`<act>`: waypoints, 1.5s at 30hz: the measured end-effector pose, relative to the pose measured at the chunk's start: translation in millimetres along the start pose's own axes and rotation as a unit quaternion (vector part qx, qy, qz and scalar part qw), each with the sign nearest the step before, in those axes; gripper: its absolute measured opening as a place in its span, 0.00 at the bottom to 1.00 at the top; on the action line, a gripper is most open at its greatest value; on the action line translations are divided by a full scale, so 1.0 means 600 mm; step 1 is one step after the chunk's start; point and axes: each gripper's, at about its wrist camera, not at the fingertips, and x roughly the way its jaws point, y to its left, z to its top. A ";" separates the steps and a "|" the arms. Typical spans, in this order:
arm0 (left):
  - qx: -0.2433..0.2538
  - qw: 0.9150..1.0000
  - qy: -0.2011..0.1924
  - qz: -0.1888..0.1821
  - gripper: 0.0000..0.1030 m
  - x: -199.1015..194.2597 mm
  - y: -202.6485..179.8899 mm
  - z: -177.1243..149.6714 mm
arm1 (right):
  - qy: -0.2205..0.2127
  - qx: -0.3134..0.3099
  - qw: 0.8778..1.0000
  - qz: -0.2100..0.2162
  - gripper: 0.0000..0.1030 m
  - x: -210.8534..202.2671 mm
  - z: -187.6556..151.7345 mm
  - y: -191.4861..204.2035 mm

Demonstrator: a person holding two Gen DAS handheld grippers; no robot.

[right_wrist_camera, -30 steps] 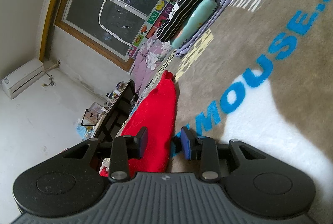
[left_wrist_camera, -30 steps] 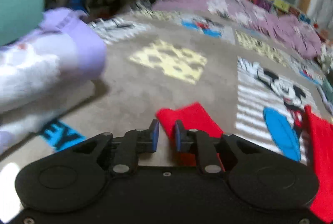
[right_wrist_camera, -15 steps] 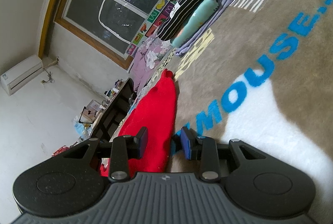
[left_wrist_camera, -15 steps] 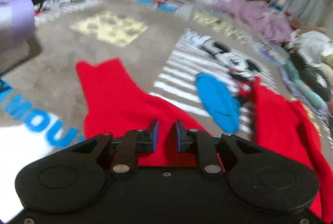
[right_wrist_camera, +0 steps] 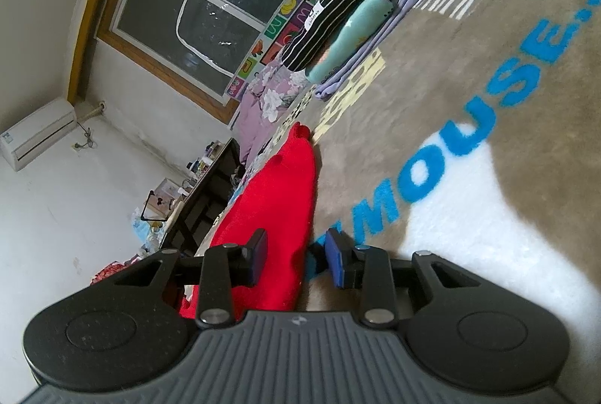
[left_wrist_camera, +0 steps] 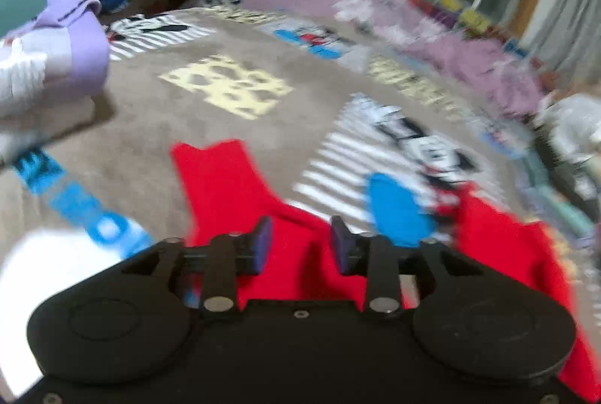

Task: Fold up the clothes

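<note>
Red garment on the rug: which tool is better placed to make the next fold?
Probably the left tool: its jaws are opening, nothing pinched, right above the spread red garment, so it could take a fresh edge. The right tool has a raised fold of the garment between its jaws.

A red fleece garment [left_wrist_camera: 233, 186] lies spread on the printed plush carpet [left_wrist_camera: 150, 126], one narrow part reaching away toward the carpet's middle. The left hand-held gripper [left_wrist_camera: 300, 246] hangs over the garment's near part, its jaws opening with cloth below them, not pinched. To the left, a folded lilac and white garment [left_wrist_camera: 56, 58] sits on the carpet, well apart. In the right wrist view, the right hand-held gripper [right_wrist_camera: 296, 257] has the garment's edge between its jaws. A stack of folded clothes [right_wrist_camera: 338, 24] lies beyond, by the window wall.
</note>
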 end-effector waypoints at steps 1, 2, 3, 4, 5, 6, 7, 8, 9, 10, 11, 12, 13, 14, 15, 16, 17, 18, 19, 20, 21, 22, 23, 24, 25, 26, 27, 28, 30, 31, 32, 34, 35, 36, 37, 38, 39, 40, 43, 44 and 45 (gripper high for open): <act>-0.009 1.000 -0.001 -0.011 0.67 -0.005 -0.008 -0.012 | 0.002 -0.001 1.000 -0.002 0.32 0.000 0.000 0.001; -0.016 1.000 0.000 -0.021 0.69 -0.008 -0.016 -0.024 | 0.004 -0.002 1.000 -0.004 0.32 0.001 0.001 0.002; -0.023 0.999 0.001 -0.031 0.69 -0.011 -0.024 -0.037 | 0.005 -0.004 1.000 -0.007 0.32 0.001 0.001 0.004; -0.019 0.999 0.006 -0.035 0.69 -0.006 -0.030 -0.049 | 0.008 -0.005 1.000 -0.009 0.33 0.001 0.002 0.005; -0.011 0.999 0.013 -0.037 0.69 0.002 -0.035 -0.060 | 0.011 -0.005 1.000 -0.011 0.33 0.001 0.003 0.006; -0.002 0.999 0.020 -0.039 0.69 0.011 -0.040 -0.072 | 0.015 -0.001 1.000 -0.014 0.33 0.001 0.004 0.007; 0.004 0.999 0.022 -0.040 0.69 0.015 -0.043 -0.074 | 0.019 0.004 1.000 -0.018 0.33 0.001 0.007 0.008; 0.009 0.999 0.022 -0.041 0.69 0.017 -0.046 -0.071 | 0.027 0.010 0.999 -0.024 0.33 0.003 0.011 0.010; 0.014 0.999 0.022 -0.042 0.69 0.020 -0.048 -0.069 | 0.036 0.016 0.999 -0.032 0.34 0.007 0.017 0.013; 0.020 0.999 0.022 -0.043 0.69 0.022 -0.050 -0.067 | 0.046 0.016 0.998 -0.039 0.37 0.014 0.024 0.018; 0.025 0.998 0.022 -0.044 0.69 0.025 -0.053 -0.065 | 0.056 0.012 0.997 -0.045 0.38 0.023 0.033 0.024; 0.030 0.998 0.021 -0.045 0.69 0.027 -0.055 -0.063 | 0.066 0.008 0.996 -0.051 0.40 0.033 0.042 0.031; 0.031 0.998 0.024 -0.045 0.69 0.032 -0.055 -0.063 | 0.078 -0.004 0.995 -0.059 0.41 0.047 0.053 0.038; 0.029 0.998 0.029 -0.046 0.69 0.037 -0.054 -0.064 | 0.091 -0.021 0.993 -0.069 0.41 0.065 0.065 0.047; 0.034 0.998 0.031 -0.046 0.70 0.041 -0.055 -0.066 | 0.106 -0.038 0.991 -0.077 0.41 0.085 0.078 0.055; 0.043 0.998 0.031 -0.044 0.70 0.041 -0.059 -0.068 | 0.119 -0.053 0.988 -0.084 0.42 0.107 0.091 0.062; 0.051 0.997 0.031 -0.042 0.72 0.042 -0.062 -0.070 | 0.128 -0.065 0.986 -0.088 0.42 0.129 0.103 0.069; 0.056 0.997 0.030 -0.041 0.73 0.042 -0.066 -0.071 | 0.136 -0.079 0.983 -0.091 0.43 0.152 0.116 0.076; 0.064 0.997 0.031 -0.040 0.75 0.042 -0.068 -0.074 | 0.143 -0.092 0.981 -0.094 0.43 0.174 0.127 0.082; 0.071 0.996 0.031 -0.039 0.77 0.044 -0.071 -0.075 | 0.147 -0.104 0.979 -0.097 0.43 0.193 0.138 0.088; 0.079 0.996 0.032 -0.037 0.78 0.045 -0.075 -0.077 | 0.151 -0.116 0.977 -0.100 0.43 0.211 0.148 0.093; 0.087 0.995 0.032 -0.036 0.80 0.047 -0.078 -0.079 | 0.154 -0.128 0.974 -0.104 0.43 0.228 0.158 0.098; 0.094 0.994 0.033 -0.035 0.82 0.048 -0.082 -0.080 | 0.158 -0.140 0.972 -0.107 0.43 0.246 0.166 0.103; 0.101 0.994 0.033 -0.033 0.84 0.050 -0.085 -0.082 | 0.163 -0.151 0.969 -0.110 0.43 0.262 0.172 0.106; 0.109 0.993 0.033 -0.032 0.85 0.053 -0.088 -0.083 | 0.168 -0.159 0.966 -0.114 0.45 0.277 0.176 0.108; 0.114 0.992 0.033 -0.030 0.86 0.054 -0.091 -0.085 | 0.172 -0.168 0.963 -0.118 0.46 0.291 0.179 0.110; 0.119 0.992 0.033 -0.028 0.86 0.056 -0.093 -0.086 | 0.175 -0.176 0.961 -0.120 0.47 0.303 0.181 0.111; 0.121 0.992 0.033 -0.027 0.86 0.056 -0.094 -0.086 | 0.176 -0.179 0.960 -0.120 0.48 0.311 0.183 0.111; 0.125 0.991 0.033 -0.027 0.87 0.057 -0.095 -0.088 | 0.174 -0.185 0.960 -0.120 0.48 0.324 0.186 0.111; 0.125 0.991 0.033 -0.028 0.87 0.057 -0.095 -0.088 | 0.172 -0.186 0.960 -0.121 0.50 0.329 0.188 0.111; 0.124 0.991 0.033 -0.029 0.87 0.057 -0.095 -0.088 | 0.170 -0.188 0.959 -0.122 0.50 0.333 0.190 0.110; 0.122 0.992 0.032 -0.031 0.87 0.057 -0.094 -0.089 | 0.171 -0.187 0.960 -0.117 0.50 0.342 0.192 0.108; 0.121 0.992 0.031 -0.032 0.87 0.057 -0.093 -0.089 | 0.174 -0.188 0.960 -0.113 0.50 0.345 0.191 0.109; 0.122 0.992 0.031 -0.032 0.87 0.056 -0.094 -0.089 | 0.177 -0.188 0.960 -0.109 0.43 0.348 0.190 0.109; 0.124 0.991 0.030 -0.031 0.87 0.056 -0.095 -0.090 | 0.179 -0.195 0.958 -0.106 0.27 0.351 0.187 0.112; 0.125 0.991 0.030 -0.031 0.87 0.056 -0.096 -0.090 | 0.180 -0.212 0.954 -0.108 0.21 0.351 0.183 0.118; 0.126 0.991 0.030 -0.030 0.87 0.056 -0.096 -0.091 | 0.178 -0.233 0.949 -0.115 0.17 0.351 0.178 0.127; 0.126 0.991 0.029 -0.030 0.87 0.056 -0.097 -0.091 | 0.173 -0.250 0.945 -0.120 0.14 0.348 0.174 0.135; 0.126 0.991 0.029 -0.032 0.87 0.056 -0.096 -0.091 | 0.148 -0.271 0.942 -0.130 0.06 0.327 0.174 0.150; 0.126 0.991 0.029 -0.032 0.87 0.055 -0.096 -0.091 | 0.138 -0.273 0.943 -0.131 0.06 0.318 0.177 0.154; 0.126 0.991 0.029 -0.032 0.87 0.055 -0.096 -0.091 | 0.128 -0.275 0.943 -0.134 0.06 0.308 0.181 0.158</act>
